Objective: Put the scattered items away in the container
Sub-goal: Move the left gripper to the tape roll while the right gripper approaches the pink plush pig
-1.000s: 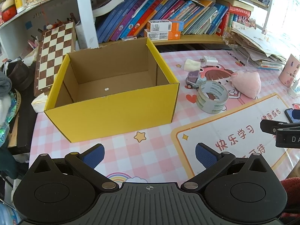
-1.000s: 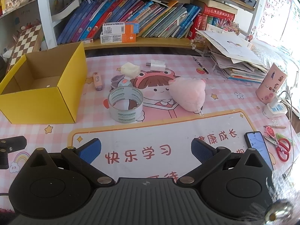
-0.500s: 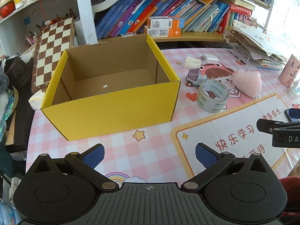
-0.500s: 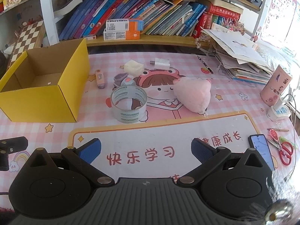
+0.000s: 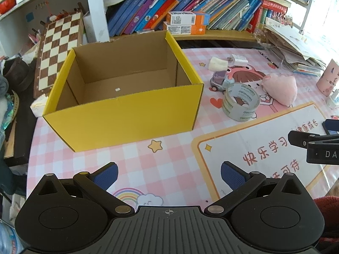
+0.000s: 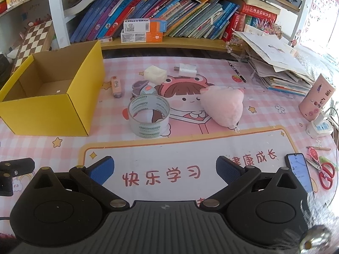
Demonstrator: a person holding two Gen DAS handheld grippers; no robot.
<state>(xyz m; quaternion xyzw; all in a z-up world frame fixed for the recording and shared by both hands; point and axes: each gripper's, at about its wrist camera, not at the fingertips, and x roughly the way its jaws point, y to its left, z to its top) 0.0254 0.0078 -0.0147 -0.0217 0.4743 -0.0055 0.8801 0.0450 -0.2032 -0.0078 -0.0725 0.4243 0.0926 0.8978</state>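
Note:
An open yellow cardboard box stands on the pink table, holding only a small white scrap. To its right lie a clear tape roll, a pink plush, a small toy car, a white sponge block, a white charger and a small peach tube. My left gripper is open and empty in front of the box. My right gripper is open and empty in front of the tape roll.
A bookshelf runs along the back. A paper stack and a pink cup stand at the right. A phone and red scissors lie at the front right. A chessboard leans at the left.
Both grippers have moved forward and slightly up: the box and the scattered items sit lower and nearer in both views. Both grippers stay open and empty.

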